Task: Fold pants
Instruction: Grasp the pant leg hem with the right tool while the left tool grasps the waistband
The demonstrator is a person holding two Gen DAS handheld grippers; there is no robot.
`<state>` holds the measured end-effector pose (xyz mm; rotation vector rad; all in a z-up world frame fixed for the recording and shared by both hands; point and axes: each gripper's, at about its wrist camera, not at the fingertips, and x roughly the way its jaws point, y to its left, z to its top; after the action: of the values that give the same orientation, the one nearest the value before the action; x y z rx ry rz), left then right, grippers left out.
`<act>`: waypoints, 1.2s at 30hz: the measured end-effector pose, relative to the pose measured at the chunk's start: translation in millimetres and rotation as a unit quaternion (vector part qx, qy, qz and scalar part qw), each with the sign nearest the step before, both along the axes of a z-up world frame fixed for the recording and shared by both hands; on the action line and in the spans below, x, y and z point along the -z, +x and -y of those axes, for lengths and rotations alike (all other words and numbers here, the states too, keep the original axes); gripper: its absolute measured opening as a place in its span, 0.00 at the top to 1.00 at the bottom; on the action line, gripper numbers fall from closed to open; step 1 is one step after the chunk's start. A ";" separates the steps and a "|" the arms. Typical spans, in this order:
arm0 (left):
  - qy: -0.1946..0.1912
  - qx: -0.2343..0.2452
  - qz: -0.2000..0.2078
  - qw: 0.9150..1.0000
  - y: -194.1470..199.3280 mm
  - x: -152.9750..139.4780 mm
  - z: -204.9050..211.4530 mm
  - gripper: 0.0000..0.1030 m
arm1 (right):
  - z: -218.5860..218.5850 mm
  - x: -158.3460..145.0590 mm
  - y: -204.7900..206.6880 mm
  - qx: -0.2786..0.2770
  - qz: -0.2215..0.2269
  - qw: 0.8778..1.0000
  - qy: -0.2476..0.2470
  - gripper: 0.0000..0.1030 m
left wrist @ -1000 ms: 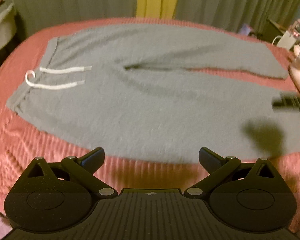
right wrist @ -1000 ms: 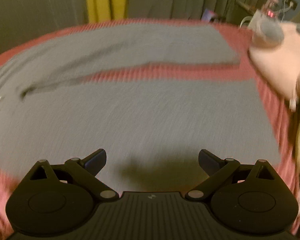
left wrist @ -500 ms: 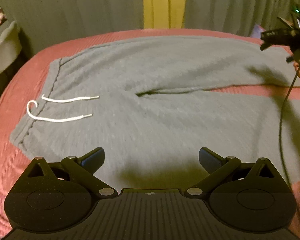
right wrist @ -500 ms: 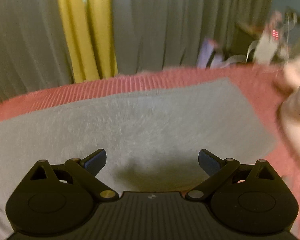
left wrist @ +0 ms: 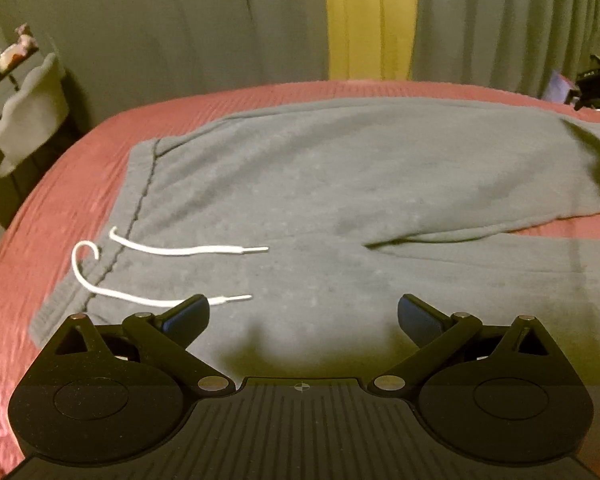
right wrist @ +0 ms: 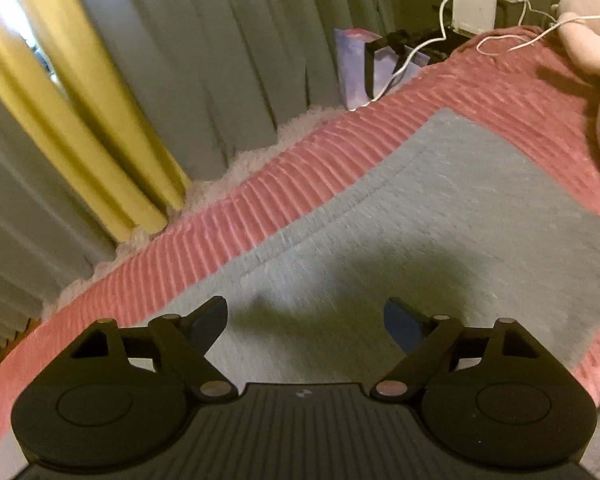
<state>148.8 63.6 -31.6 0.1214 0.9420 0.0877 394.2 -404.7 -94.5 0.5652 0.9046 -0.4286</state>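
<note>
The left gripper hung with its 2 black fingers spread wide and nothing between them, poised above the waist end of the grey fleece drawstring pants. The right gripper also stood spread; its jaws had just been closing a little, with only air between them, over the hem end of one pant leg.

The pants lay flat on the ribbed pink-red bedspread, waistband toward the left of the left wrist view, the 2 legs running off to the right with a narrow gap between them. The 2 ends of the white drawstring cord trailed across the waist, one passing just behind the left gripper's left fingertip.

Beyond the bed hung grey curtains with a yellow curtain panel between them. A white cable ran onto the bedspread's far corner, near what was possibly a pale pillow.
</note>
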 end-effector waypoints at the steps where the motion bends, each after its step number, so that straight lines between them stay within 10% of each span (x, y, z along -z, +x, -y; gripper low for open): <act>1: 0.000 -0.006 -0.003 1.000 1.5 3.9 -4.2 0.00 | 1.3 4.6 7.8 0.009 -0.007 1.000 0.002 0.16; 18: 0.023 -0.046 -0.086 0.995 26.5 34.4 -22.8 0.00 | 16.9 53.2 74.8 0.077 -0.051 0.995 -0.033 0.04; 23: -0.034 -0.087 -0.114 0.989 64.0 28.5 -40.0 0.00 | 11.5 49.3 63.0 0.005 -0.031 0.997 -0.075 0.89; 36: -0.159 -0.093 0.008 0.983 190.2 -21.9 -49.0 0.00 | 28.3 -3.5 -167.6 -0.143 0.030 0.989 -0.010 0.96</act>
<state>339.0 112.6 -9.7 -0.2638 0.9375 0.1090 226.6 -433.0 -91.1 0.4193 0.9076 -0.1598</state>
